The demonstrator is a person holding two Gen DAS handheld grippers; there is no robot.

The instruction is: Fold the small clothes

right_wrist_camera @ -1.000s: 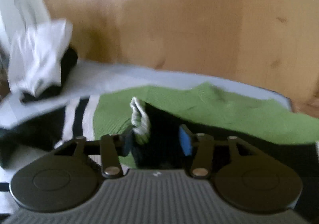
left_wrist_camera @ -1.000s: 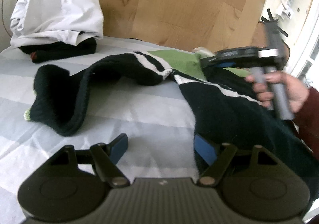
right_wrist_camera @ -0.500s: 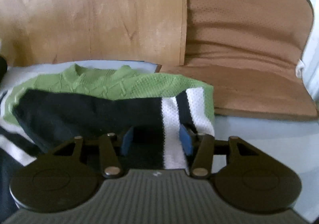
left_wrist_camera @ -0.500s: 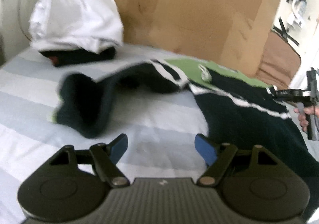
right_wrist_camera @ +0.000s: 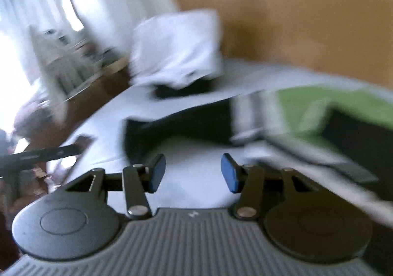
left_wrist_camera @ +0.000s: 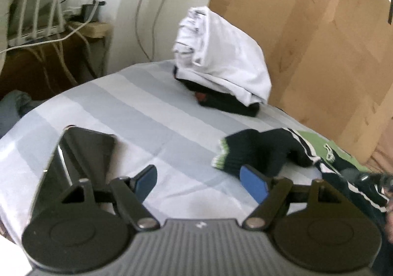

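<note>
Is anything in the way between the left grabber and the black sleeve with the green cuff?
Nothing visible. The left gripper is open, and only bare striped sheet lies between it and the sleeve. The phone lies off to the left side, outside that path.

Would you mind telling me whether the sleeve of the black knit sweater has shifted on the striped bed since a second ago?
Cannot tell: the camera swung sideways. The sleeve lies short of the white folded stack, as before.

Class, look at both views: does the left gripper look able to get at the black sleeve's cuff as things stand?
Probably yes. The left gripper is open and empty, the sleeve cuff lies flat on the striped sheet just ahead of its right finger, and nothing lies between them.
</note>
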